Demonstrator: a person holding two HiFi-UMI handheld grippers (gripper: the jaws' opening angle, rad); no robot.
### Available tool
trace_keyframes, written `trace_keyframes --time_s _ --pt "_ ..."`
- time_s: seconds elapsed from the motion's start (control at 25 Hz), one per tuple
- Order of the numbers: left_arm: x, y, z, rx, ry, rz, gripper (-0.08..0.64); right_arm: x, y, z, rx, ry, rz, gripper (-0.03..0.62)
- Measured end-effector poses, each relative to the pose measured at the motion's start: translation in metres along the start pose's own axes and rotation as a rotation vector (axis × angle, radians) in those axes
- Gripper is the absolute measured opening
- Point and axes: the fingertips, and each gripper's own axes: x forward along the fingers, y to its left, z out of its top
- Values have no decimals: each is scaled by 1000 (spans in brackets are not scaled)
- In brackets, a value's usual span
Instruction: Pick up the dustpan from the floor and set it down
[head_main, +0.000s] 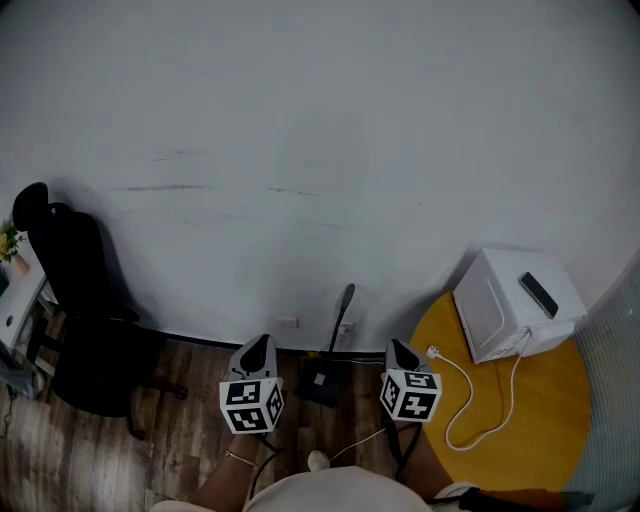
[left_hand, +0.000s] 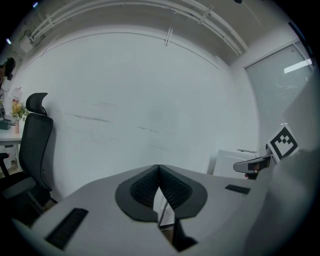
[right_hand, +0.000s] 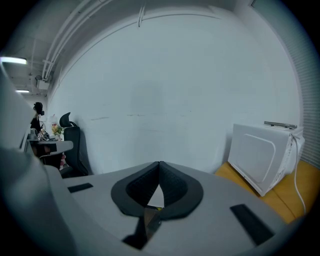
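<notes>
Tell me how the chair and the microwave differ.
The chair is black; the microwave is white. The chair stands on the wooden floor at the left; the microwave sits on a yellow surface at the right. Both stand close to the white wall.

No readable text, no labels, no numbers

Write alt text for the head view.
The shut left gripper and shut right gripper flank a black long-handled dustpan standing on the dark wooden floor by a white wall. A black office chair sits left; a white microwave on a round yellow table sits right.
</notes>
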Motion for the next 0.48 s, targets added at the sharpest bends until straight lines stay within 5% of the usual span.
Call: trace_keyframes --time_s 0.48 --pt "-12 -10 -3 17 18 -25 17 -17 -3 -6 5 15 -27 32"
